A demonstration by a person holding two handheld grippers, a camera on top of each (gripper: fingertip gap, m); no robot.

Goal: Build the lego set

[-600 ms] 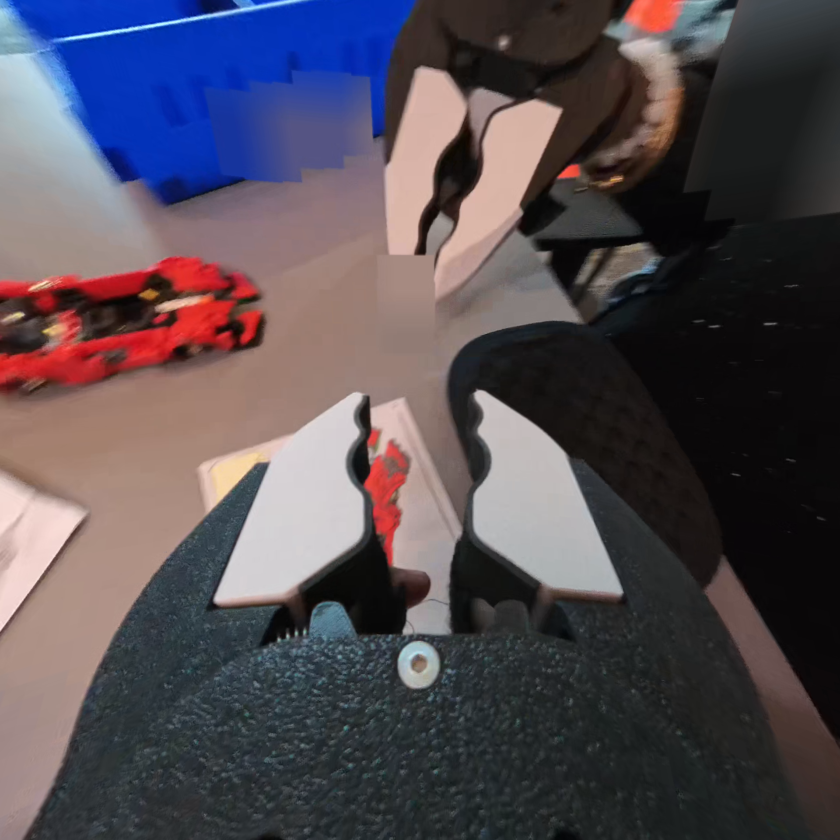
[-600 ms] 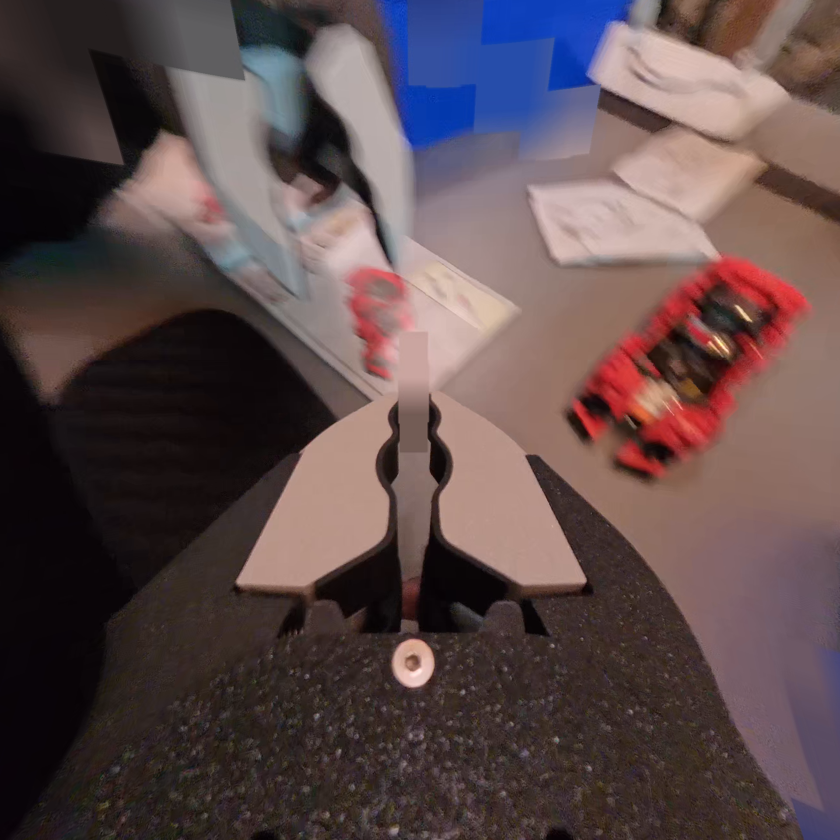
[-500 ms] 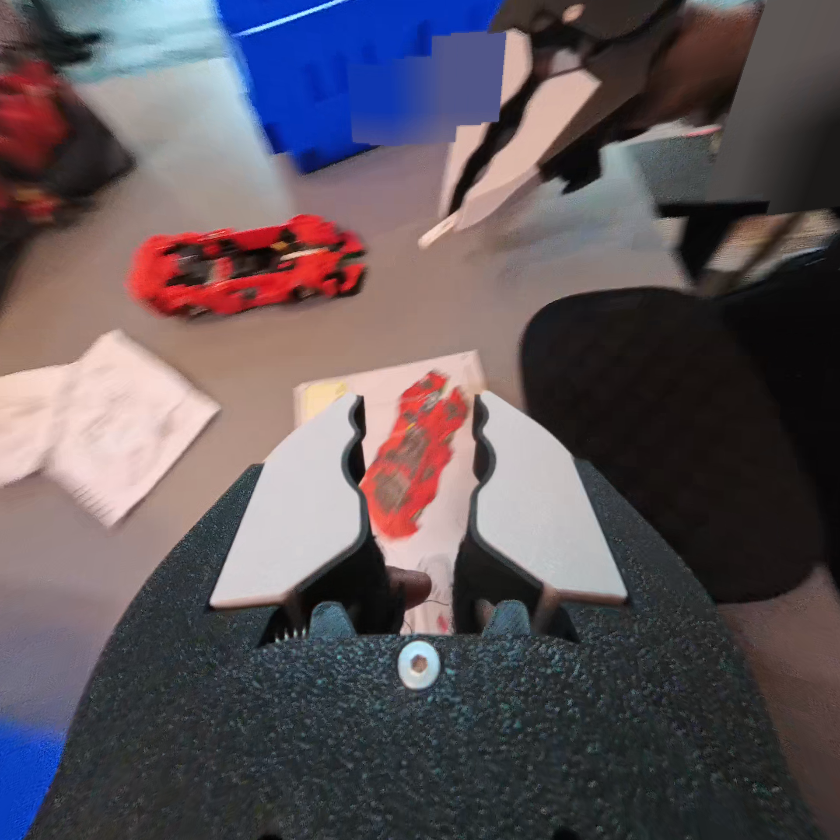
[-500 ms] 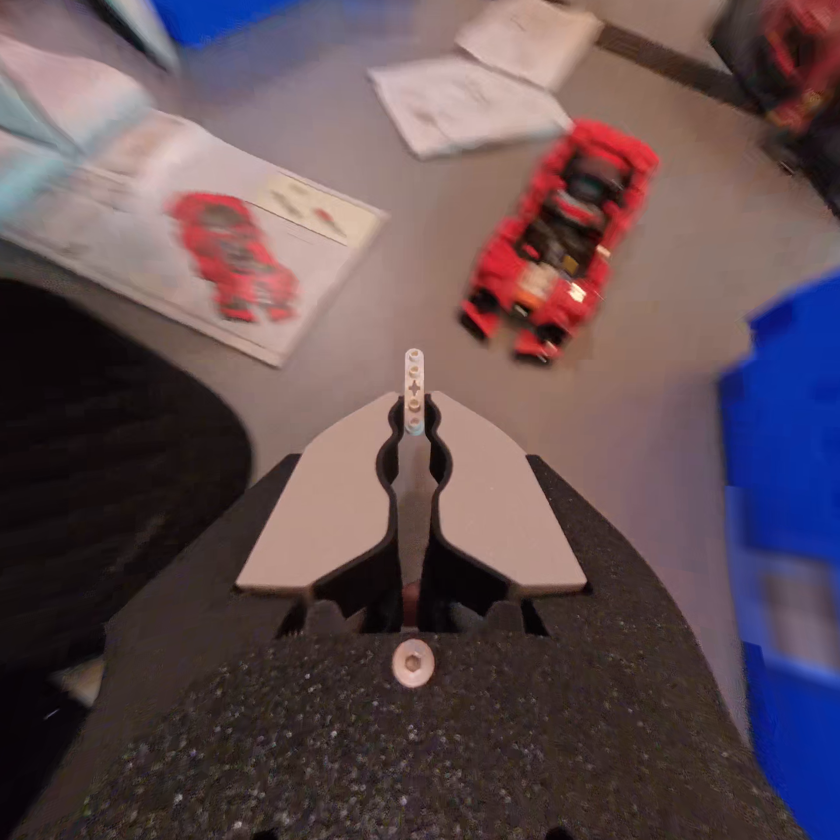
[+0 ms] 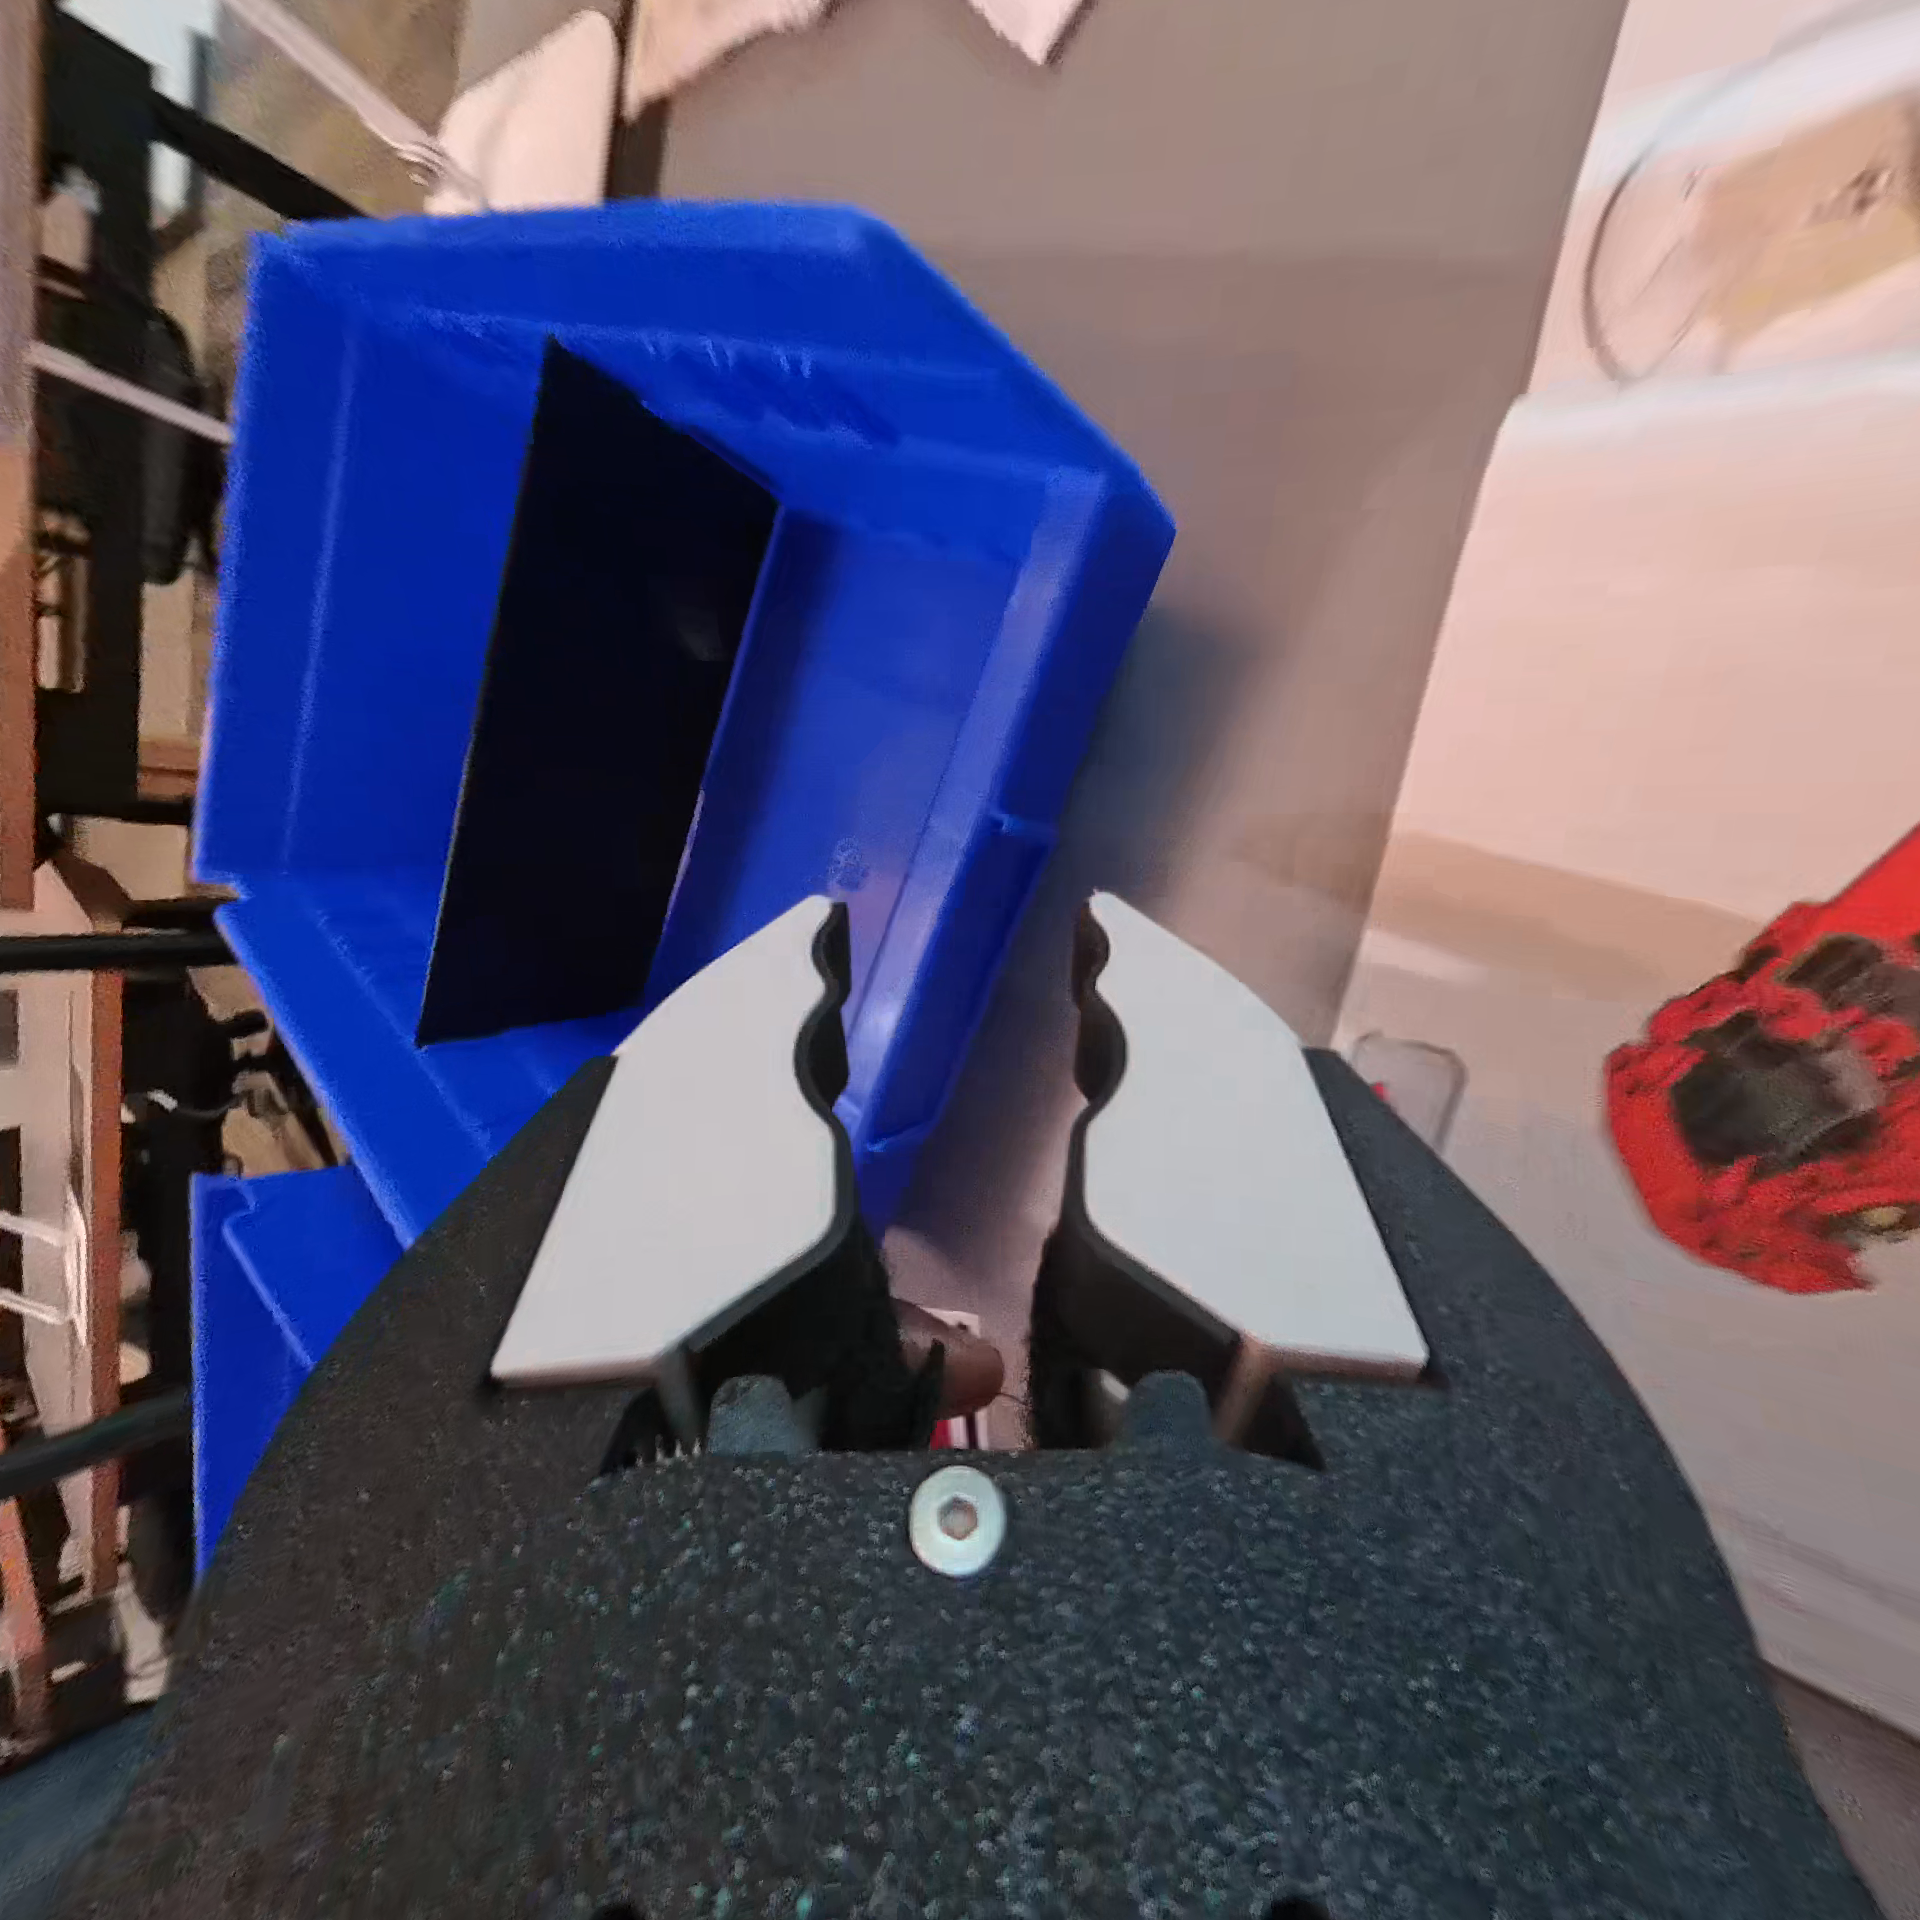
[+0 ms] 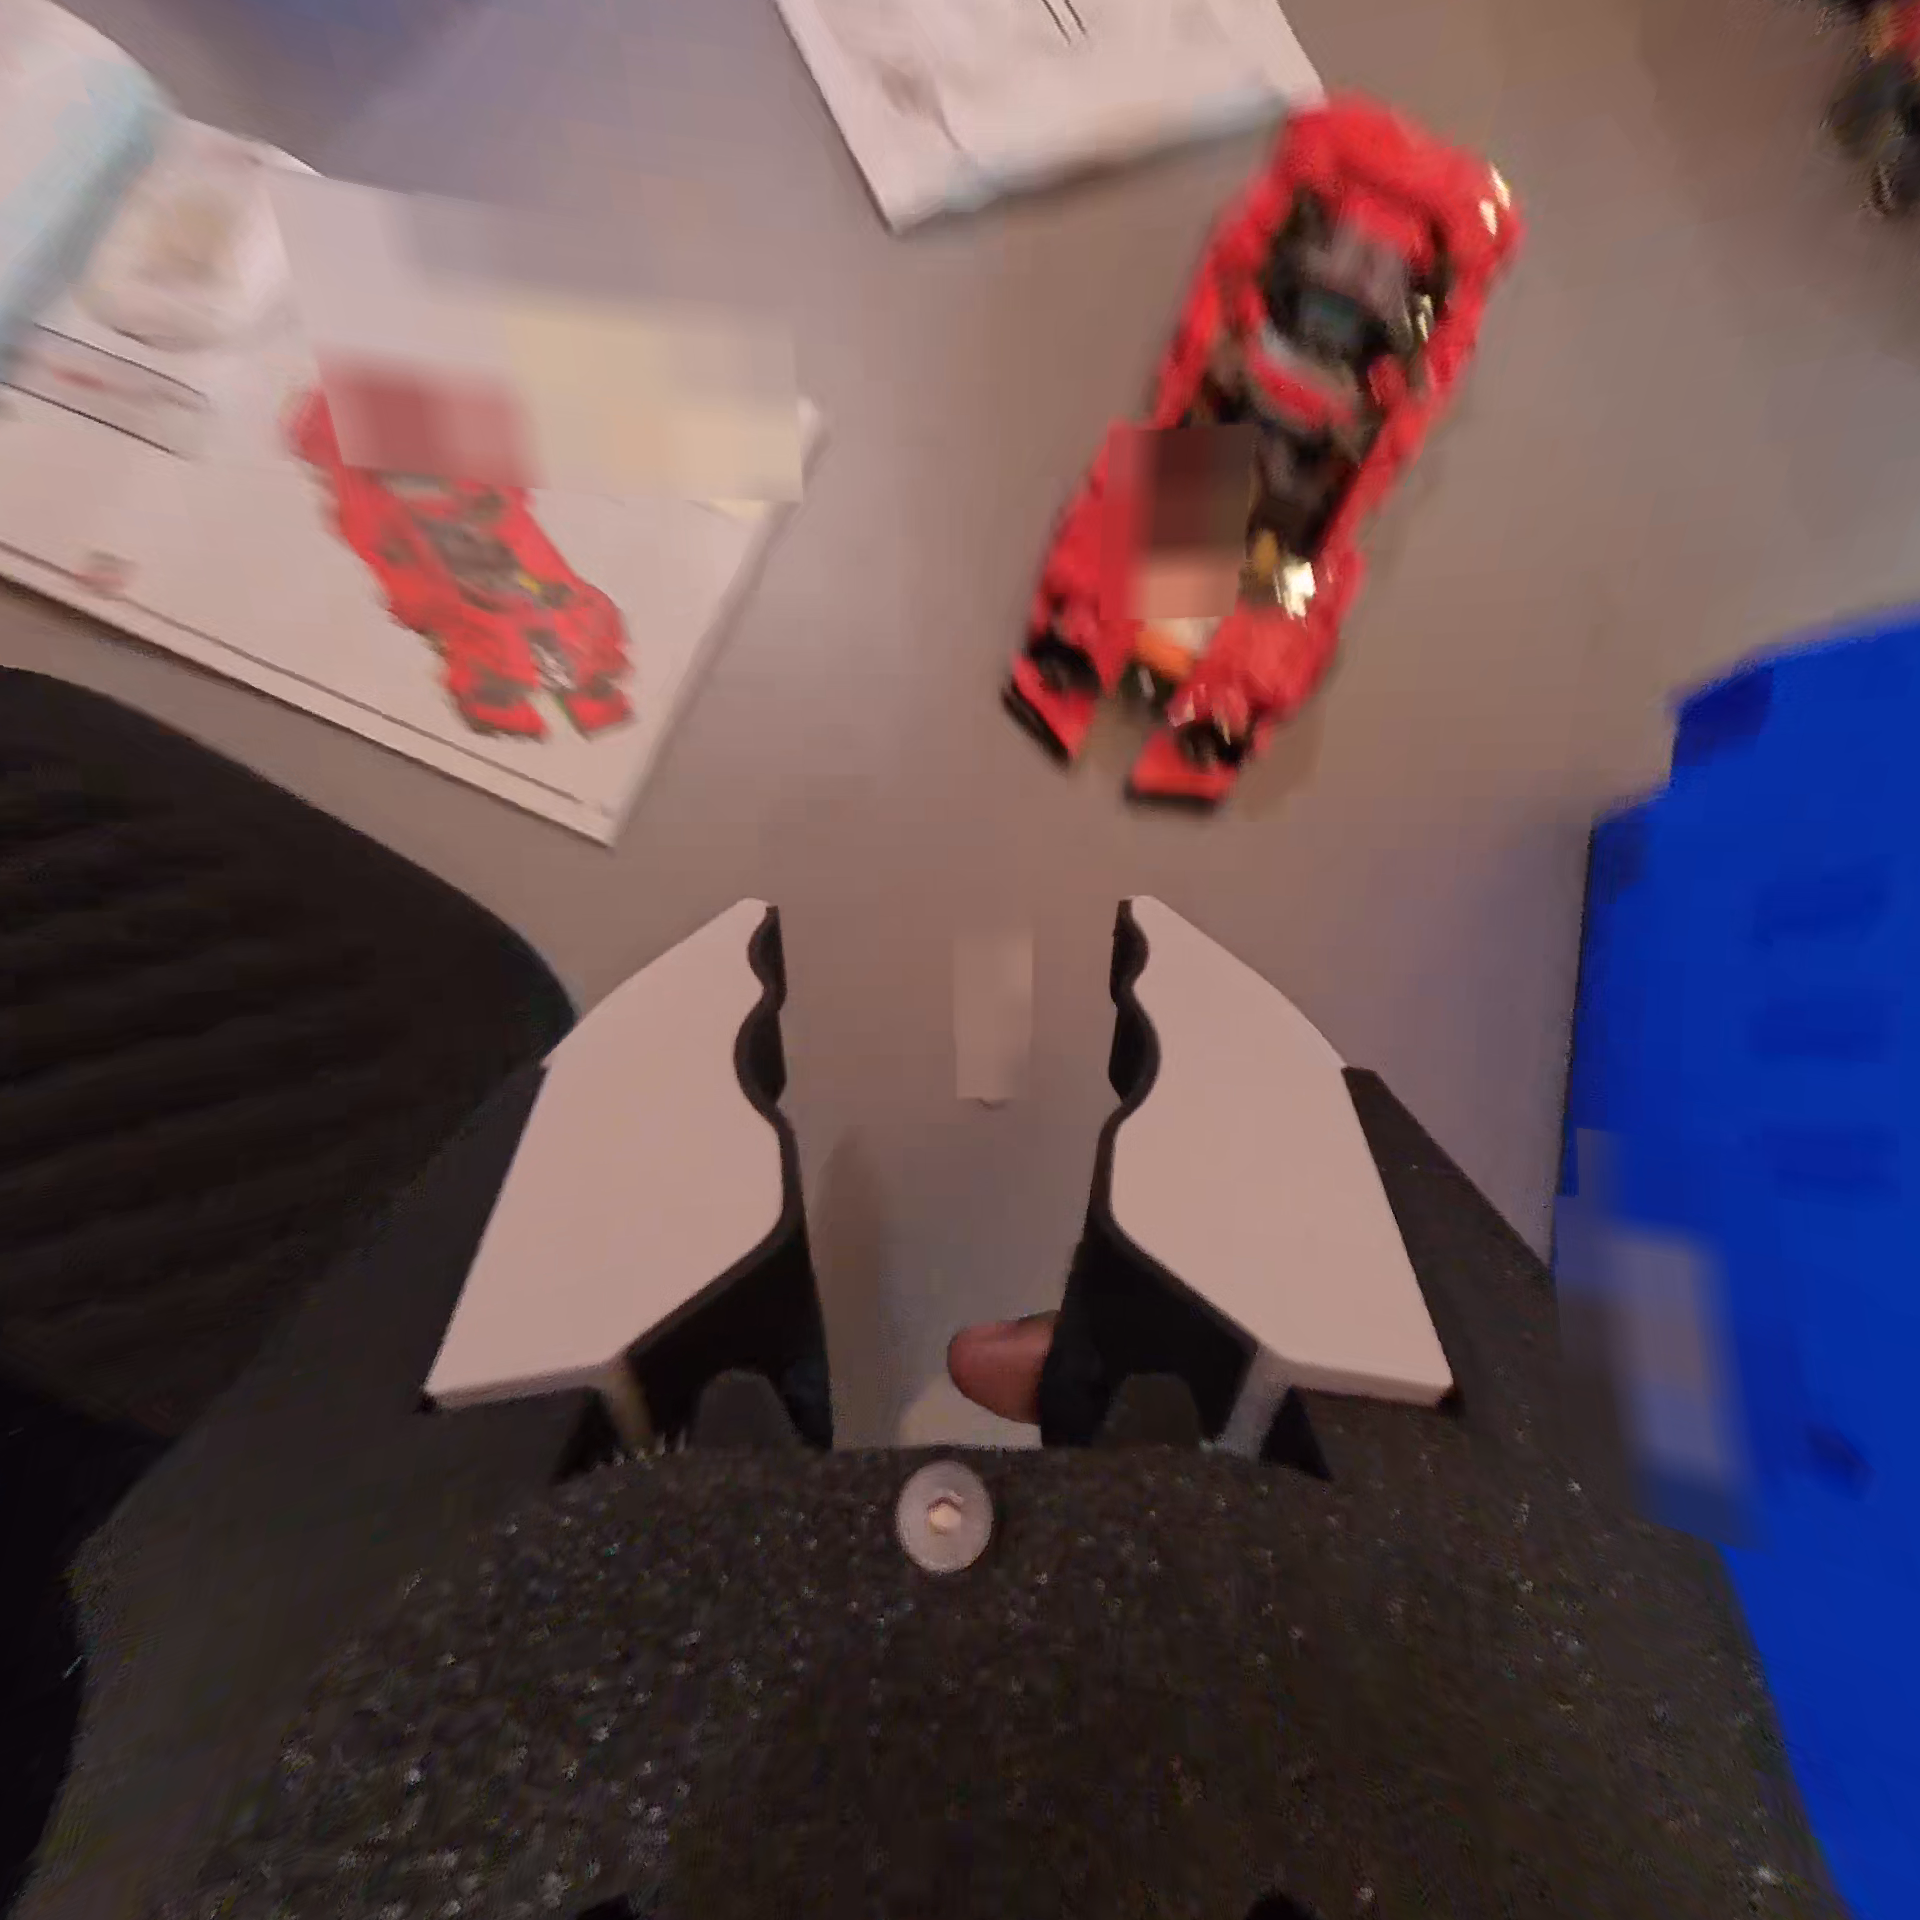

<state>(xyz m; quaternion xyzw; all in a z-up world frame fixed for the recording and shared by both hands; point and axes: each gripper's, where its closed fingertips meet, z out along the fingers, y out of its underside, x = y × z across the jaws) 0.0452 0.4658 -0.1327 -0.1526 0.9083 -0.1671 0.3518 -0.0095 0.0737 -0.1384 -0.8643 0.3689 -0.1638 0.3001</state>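
Observation:
The red lego car point(image 6: 1278, 416) sits on the grey table, ahead and to the right of my right gripper point(image 6: 948, 914). That gripper is open. A small light grey beam point(image 6: 992, 1023) shows blurred between its fingers, touching neither; I cannot tell whether it lies on the table. My left gripper point(image 5: 961, 914) is open and empty, pointing at a blue bin point(image 5: 665, 644) close in front of it. The car also shows at the right edge of the left wrist view point(image 5: 1787, 1122), which is blurred and tilted.
An instruction booklet point(image 6: 416, 540) with a red car picture lies at the left, white papers point(image 6: 1039, 94) at the far side. A blue bin point(image 6: 1766, 1143) stands at the right. A black chair back point(image 6: 208, 987) is at the near left. Shelving point(image 5: 94, 623) stands behind the bin. One gripper's finger ends stand about 40 centimetres off the other's.
My right gripper has opened and let go of the grey beam it held. My left gripper has swung away from the booklet and car to face the blue bin.

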